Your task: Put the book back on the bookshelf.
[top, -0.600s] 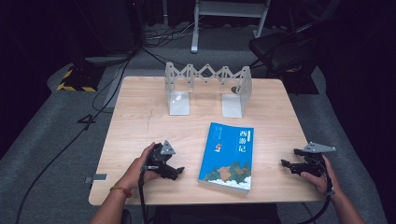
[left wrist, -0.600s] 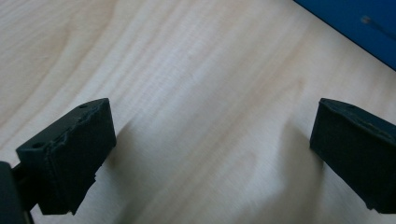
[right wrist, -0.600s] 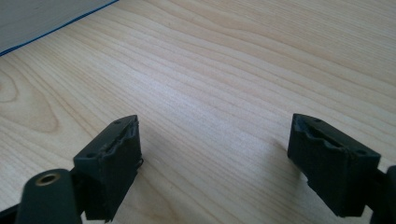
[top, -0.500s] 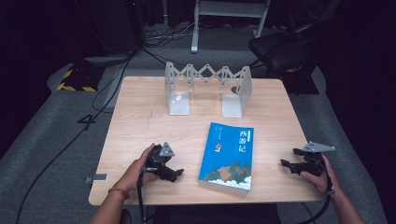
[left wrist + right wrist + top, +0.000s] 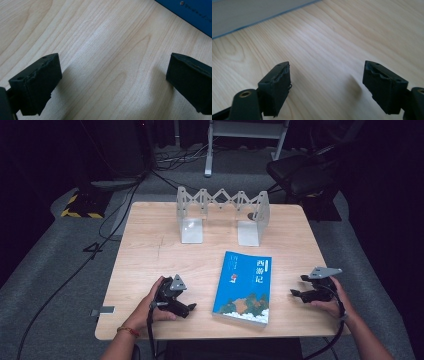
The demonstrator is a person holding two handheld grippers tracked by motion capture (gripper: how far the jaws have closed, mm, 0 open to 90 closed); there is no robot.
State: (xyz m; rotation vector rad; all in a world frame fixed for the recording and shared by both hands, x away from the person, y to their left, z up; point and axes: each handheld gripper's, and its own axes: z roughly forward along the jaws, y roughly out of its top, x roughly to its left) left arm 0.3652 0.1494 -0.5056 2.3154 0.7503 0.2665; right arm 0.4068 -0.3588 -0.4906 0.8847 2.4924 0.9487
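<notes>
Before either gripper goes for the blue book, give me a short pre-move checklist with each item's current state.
1. Left gripper jaws open with nothing between them: ok; bare wood shows in the gap in the left gripper view.
2. Right gripper jaws open with nothing between them: ok.
3. Blue book lying flat, cover up, on the table: ok.
4. Book untouched, a gripper on each side of it with a gap to each: ok.
5. Metal bookend rack standing upright at the far edge, apart from the book: ok.
6. Whether the jaws open wide enough to take the book's thickness: cannot tell.
</notes>
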